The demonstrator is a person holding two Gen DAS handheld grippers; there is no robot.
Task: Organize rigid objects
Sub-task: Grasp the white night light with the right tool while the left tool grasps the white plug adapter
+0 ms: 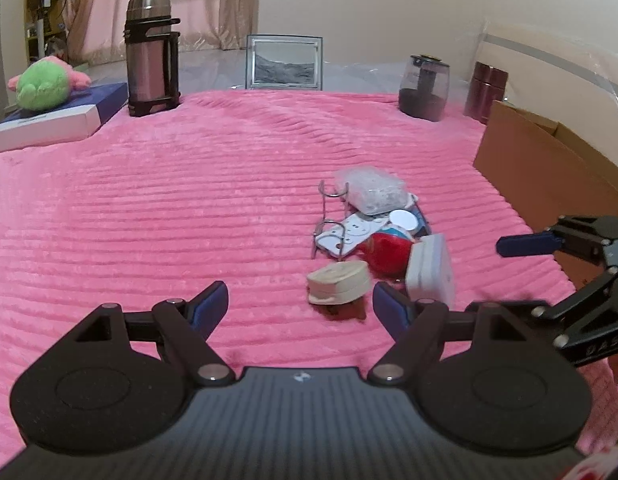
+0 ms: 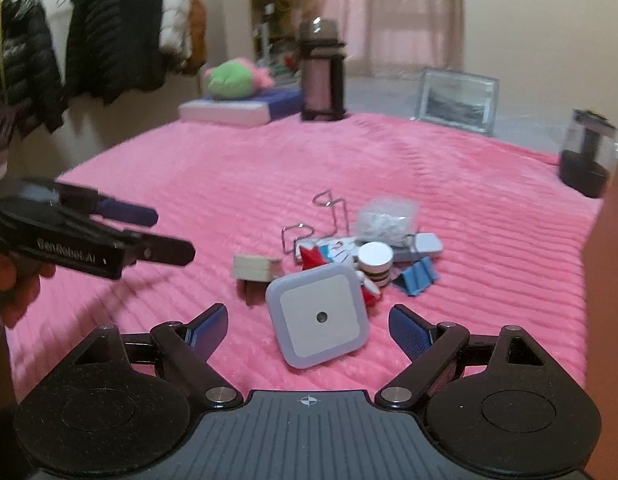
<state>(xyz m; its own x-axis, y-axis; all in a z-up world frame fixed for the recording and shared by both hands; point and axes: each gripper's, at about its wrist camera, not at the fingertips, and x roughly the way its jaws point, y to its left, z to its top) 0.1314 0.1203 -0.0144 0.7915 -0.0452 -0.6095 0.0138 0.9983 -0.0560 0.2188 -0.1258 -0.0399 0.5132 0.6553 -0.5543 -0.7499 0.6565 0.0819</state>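
A small pile of rigid things lies on the pink blanket (image 1: 169, 208). It holds a white square night light (image 2: 321, 316), a beige plug-like block (image 1: 337, 286), a red and white piece (image 1: 385, 254), a wire holder (image 1: 329, 220), a clear bag of small parts (image 1: 371, 192), a striped white cylinder (image 2: 375, 262) and a blue binder clip (image 2: 417, 276). My left gripper (image 1: 301, 304) is open, with the beige block just beyond its fingertips. My right gripper (image 2: 307, 316) is open too, the night light lying between its fingers, untouched. Each gripper shows in the other's view: right gripper (image 1: 513, 276), left gripper (image 2: 169, 234).
A steel thermos (image 1: 151, 56), a picture frame (image 1: 285, 64) and a dark-based glass jar (image 1: 425, 88) stand along the far edge. A cardboard box (image 1: 549, 172) sits at the right. A green plush toy (image 1: 43, 84) rests on a flat box at the far left. Coats (image 2: 109, 32) hang behind.
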